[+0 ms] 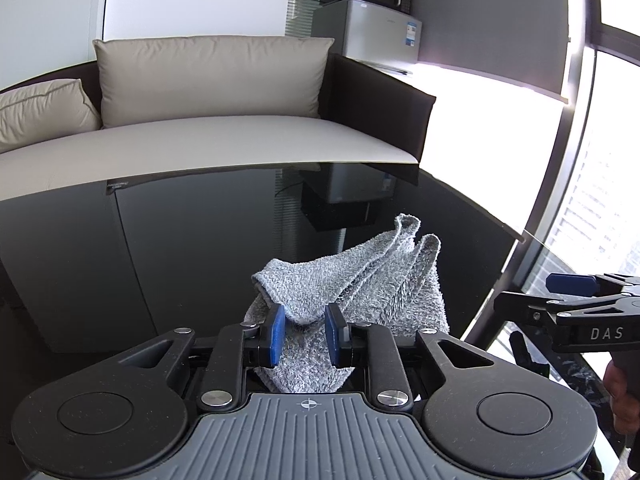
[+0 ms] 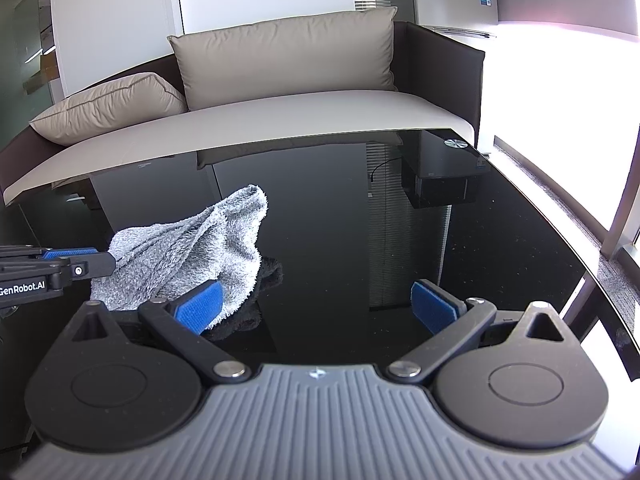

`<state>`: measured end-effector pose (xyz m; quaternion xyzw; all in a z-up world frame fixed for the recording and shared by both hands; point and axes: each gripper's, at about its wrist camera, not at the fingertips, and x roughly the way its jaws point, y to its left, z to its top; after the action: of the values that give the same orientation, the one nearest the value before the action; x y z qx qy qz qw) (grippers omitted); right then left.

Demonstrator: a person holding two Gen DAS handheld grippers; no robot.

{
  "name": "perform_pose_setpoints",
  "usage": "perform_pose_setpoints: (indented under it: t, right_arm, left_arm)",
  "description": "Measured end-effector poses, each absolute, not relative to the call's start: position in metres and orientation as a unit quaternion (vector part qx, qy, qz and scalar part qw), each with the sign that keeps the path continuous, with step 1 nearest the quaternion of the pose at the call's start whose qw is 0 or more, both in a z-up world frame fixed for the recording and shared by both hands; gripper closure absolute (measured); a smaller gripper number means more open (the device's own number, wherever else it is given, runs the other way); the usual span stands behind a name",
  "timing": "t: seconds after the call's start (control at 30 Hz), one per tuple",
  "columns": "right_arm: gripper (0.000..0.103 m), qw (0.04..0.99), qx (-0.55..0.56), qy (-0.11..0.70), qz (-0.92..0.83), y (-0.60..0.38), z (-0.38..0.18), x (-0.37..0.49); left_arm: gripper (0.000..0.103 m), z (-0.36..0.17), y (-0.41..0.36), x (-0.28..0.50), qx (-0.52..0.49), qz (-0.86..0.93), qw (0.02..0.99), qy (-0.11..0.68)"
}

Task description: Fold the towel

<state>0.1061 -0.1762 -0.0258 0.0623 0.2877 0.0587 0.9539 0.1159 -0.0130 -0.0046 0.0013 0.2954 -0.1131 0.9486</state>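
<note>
A grey fluffy towel (image 1: 360,284) lies bunched on the black glass table (image 1: 180,240). My left gripper (image 1: 305,334) has its blue pads close around a fold of the towel, with cloth running between them. In the right wrist view the towel (image 2: 188,248) rises from the table at the left, held at its left end by the left gripper (image 2: 76,260). My right gripper (image 2: 316,306) is wide open and empty, to the right of the towel, its left pad (image 2: 200,306) just in front of the towel's lower edge. The right gripper also shows in the left wrist view (image 1: 576,296).
A beige sofa (image 1: 240,136) with two cushions stands behind the table. A small fridge (image 1: 368,36) with a microwave on top is at the back right. The table's right edge (image 2: 580,240) borders bright windows. A metal disc (image 2: 456,143) sits at the far table corner.
</note>
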Motion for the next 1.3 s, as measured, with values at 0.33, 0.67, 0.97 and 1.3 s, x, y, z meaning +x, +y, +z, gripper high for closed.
perform_pose_setpoints:
  t: [0.33,0.67,0.97,1.3]
  right_arm:
    - [0.001,0.954,0.060,0.289,0.061,-0.1755,-0.0248,0.1040]
    - [0.001,0.954,0.059,0.289,0.063,-0.1745,-0.0249,0.1041]
    - [0.001,0.953,0.058,0.289,0.064,-0.1736,-0.0251,0.1043]
    - [0.001,0.953,0.057,0.289,0.064,-0.1733,-0.0246,0.1042]
  left_arm:
    - [0.100,-0.0057,-0.0109,0.1190,-0.008,-0.111,0.948,0.297]
    - [0.083,-0.0023,-0.0144,0.1178,-0.007,-0.121,0.947,0.299]
    - [0.072,-0.0063,-0.0167,0.1197,-0.013,-0.124,0.946,0.299]
    - [0.091,-0.0091,-0.0170,0.1220,-0.014,-0.125,0.945,0.303]
